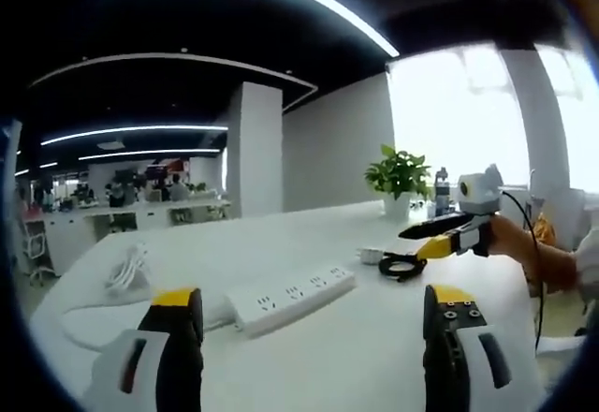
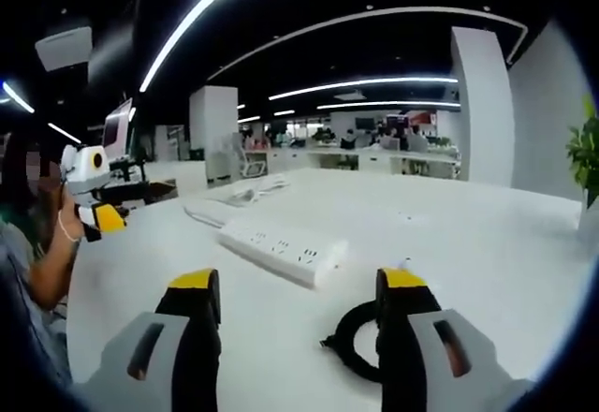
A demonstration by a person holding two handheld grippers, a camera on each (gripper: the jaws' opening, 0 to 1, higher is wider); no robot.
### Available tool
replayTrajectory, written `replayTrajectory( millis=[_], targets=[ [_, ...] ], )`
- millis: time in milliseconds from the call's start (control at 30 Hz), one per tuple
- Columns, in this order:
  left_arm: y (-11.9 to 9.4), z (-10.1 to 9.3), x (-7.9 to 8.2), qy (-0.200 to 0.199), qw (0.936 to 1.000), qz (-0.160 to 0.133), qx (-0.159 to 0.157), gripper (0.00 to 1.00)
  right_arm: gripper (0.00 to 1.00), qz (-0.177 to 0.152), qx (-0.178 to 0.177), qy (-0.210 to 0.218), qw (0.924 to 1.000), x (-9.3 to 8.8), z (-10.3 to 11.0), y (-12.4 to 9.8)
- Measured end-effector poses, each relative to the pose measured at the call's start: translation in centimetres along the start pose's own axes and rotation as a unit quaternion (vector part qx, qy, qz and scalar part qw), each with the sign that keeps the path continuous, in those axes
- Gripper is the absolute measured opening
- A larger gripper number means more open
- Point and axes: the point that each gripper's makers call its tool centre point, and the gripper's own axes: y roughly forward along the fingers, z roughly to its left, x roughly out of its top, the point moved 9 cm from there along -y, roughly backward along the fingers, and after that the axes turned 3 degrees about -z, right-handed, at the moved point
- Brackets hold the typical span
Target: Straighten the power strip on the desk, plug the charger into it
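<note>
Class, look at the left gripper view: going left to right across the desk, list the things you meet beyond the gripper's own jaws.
Bundled white cord → white power strip → black coiled cable → right gripper → potted plant stands farther back, above the cable.

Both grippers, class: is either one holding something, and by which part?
Nothing is held. The left gripper and right gripper stand open above the white desk, short of the white plastic power strip.

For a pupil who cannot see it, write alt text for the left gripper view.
A white power strip lies at an angle on a white desk, just beyond the left tool, whose yellow-tipped jaws stand open. Further right, the right tool hovers over a coiled black cable and a white charger; a potted plant stands behind.
</note>
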Motion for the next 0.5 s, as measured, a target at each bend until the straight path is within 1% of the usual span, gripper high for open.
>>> replayTrajectory(
  millis=[300,500],
  targets=[
    [-0.1,-0.2,-0.7,-0.002,0.9999,0.009,-0.006,1.00,0.68,0.028,-0.005,-0.015,0.9995,-0.7,-0.8,-0.5],
    [-0.2,-0.3,-1.0,-0.004,0.9999,0.013,-0.009,1.00,0.68,0.042,-0.007,-0.015,0.9990,-1.3,-1.3,-0.8]
  ],
)
